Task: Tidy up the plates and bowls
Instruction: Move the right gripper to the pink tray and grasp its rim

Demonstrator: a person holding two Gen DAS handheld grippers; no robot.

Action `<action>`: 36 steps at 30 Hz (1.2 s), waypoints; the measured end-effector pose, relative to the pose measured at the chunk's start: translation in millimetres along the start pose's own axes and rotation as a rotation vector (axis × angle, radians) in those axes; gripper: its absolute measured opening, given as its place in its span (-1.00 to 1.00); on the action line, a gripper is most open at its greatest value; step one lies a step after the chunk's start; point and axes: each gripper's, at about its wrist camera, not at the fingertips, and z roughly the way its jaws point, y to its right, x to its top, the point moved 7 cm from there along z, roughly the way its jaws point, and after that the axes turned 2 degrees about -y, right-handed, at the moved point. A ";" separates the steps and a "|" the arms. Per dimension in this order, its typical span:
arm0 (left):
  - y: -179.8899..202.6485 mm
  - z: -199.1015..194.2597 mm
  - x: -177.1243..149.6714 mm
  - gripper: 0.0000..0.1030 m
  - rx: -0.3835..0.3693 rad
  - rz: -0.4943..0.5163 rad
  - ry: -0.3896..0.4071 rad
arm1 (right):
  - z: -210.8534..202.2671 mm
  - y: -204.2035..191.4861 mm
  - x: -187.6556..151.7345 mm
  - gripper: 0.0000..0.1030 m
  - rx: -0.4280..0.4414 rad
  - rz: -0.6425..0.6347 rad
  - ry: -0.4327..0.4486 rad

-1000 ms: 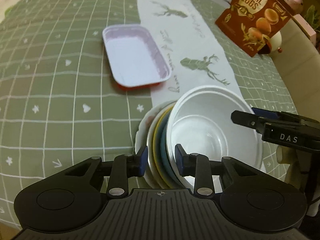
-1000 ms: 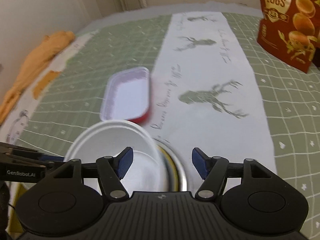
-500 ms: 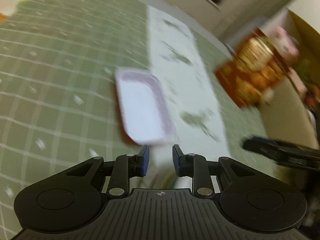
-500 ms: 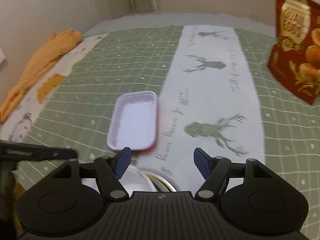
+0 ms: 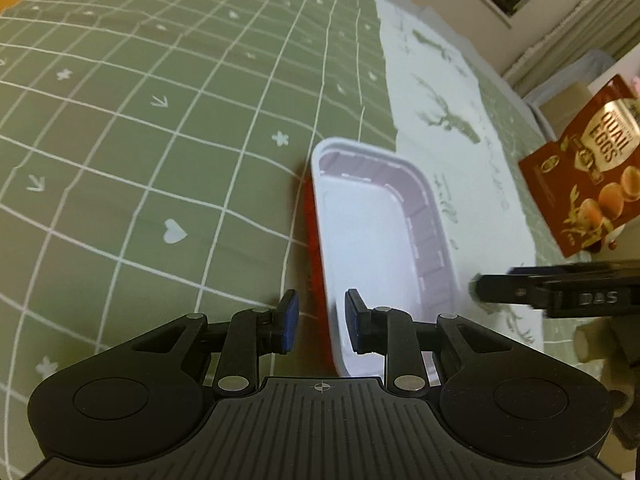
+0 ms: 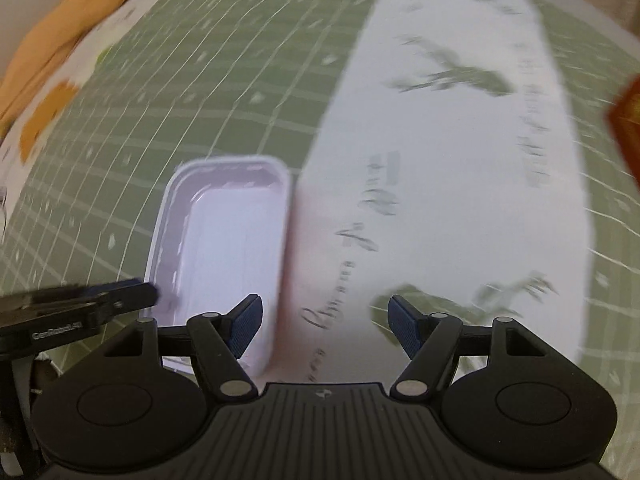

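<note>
One counter fills both views, covered by a green cloth (image 5: 152, 128) with a white grid and small hearts and flowers; a white runner (image 6: 448, 184) printed with dark green deer and script lies lengthwise over it. One rectangular tray (image 5: 376, 240), white inside with a ribbed wall and a red underside, sits flat where cloth meets runner; nothing lies in it. Red quail-egg bag (image 5: 592, 172) stands upright at the far right edge, well apart from the tray. Orange cloth (image 6: 60, 36) lies bunched at the far left edge, blurred. Left claw (image 5: 318, 326): jaws narrowly parted, straddling the tray's near left rim without pressing it, empty. Right claw (image 6: 324, 330): jaws moderately wide, over the runner just beside the tray's right wall, empty. Pale wall and dark window frame show beyond the counter.
</note>
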 end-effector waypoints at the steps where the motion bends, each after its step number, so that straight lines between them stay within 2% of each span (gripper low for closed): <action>1: -0.2 4.2 0.2 -0.47 0.003 -0.001 -0.005 | 8.7 -3.9 1.2 0.36 0.010 -0.010 -0.013; 3: -1.2 11.5 2.3 -0.46 0.010 -0.004 -0.010 | 27.1 -8.3 3.1 0.33 0.027 -0.008 -0.043; 7: -3.7 18.6 4.9 -0.47 -0.002 -0.008 -0.008 | 52.1 -12.8 1.4 0.07 0.035 -0.021 -0.089; 15: -2.0 21.1 3.9 -0.47 -0.024 -0.014 -0.016 | 50.8 -14.1 1.0 -0.25 0.072 -0.001 -0.086; 23: 11.4 26.8 -4.7 -0.46 -0.109 -0.033 -0.059 | 40.1 -28.1 -3.6 -0.34 0.080 -0.062 -0.089; 28: 12.8 24.8 -14.0 -0.46 -0.235 -0.052 -0.026 | 33.3 -23.7 -3.7 -0.34 0.005 -0.098 -0.073; 31: 13.2 24.6 -16.0 -0.45 -0.273 -0.057 -0.061 | 27.9 -24.0 -4.3 -0.34 -0.019 -0.115 -0.076; 36: 15.4 3.6 -11.5 -0.43 -0.327 -0.057 -0.018 | 15.0 -34.6 -0.4 -0.33 -0.080 -0.166 -0.056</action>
